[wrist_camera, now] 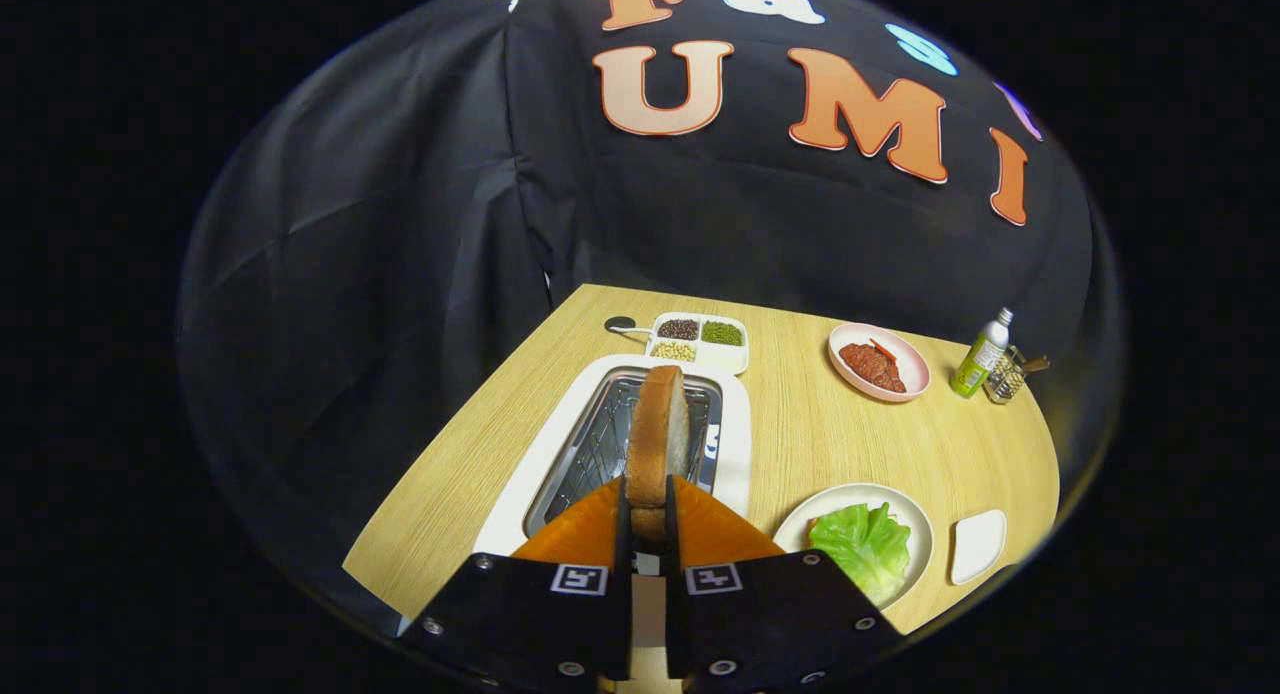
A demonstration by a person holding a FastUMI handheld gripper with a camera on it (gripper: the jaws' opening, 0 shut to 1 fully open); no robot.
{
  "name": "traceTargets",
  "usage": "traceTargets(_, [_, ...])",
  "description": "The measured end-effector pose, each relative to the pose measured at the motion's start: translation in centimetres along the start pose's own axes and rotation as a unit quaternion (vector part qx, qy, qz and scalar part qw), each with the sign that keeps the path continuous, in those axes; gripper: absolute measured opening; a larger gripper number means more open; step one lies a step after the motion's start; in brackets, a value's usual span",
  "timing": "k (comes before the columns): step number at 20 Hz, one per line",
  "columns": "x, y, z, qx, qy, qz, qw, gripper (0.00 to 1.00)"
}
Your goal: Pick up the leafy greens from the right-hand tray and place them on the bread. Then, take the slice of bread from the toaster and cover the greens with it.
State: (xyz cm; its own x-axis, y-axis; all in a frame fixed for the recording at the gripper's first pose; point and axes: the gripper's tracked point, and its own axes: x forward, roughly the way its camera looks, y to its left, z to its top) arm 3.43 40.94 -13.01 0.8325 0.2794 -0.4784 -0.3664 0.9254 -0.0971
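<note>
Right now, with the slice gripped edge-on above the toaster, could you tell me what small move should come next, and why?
Probably carry the slice of bread sideways toward the plate beside the toaster. The tongs are shut on the slice, which looks already out of the toaster's slot, and the leafy greens lie on that plate, waiting to be covered.
</note>
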Motion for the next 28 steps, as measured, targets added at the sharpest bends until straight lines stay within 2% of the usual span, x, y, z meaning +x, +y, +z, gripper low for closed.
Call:
traceTargets(3, [-0.7,-0.5,1.6,0.018,-0.019,0.003,1.000,0.07])
traceTargets(11, [-4.7,-1.8,6.0,0.036,-0.072,0.012,0.997,0.07])
traceTargets(16, [-7.0,-4.4,7.3,0.027,-0.101,-0.007,0.994,0.07])
traceTargets(22, [-7.7,-9.4,4.4,0.041,-0.084,-0.033,0.995,0.07])
traceTargets(28, [-6.9,-12.9,0.1,0.052,-0.052,-0.035,0.997,0.07])
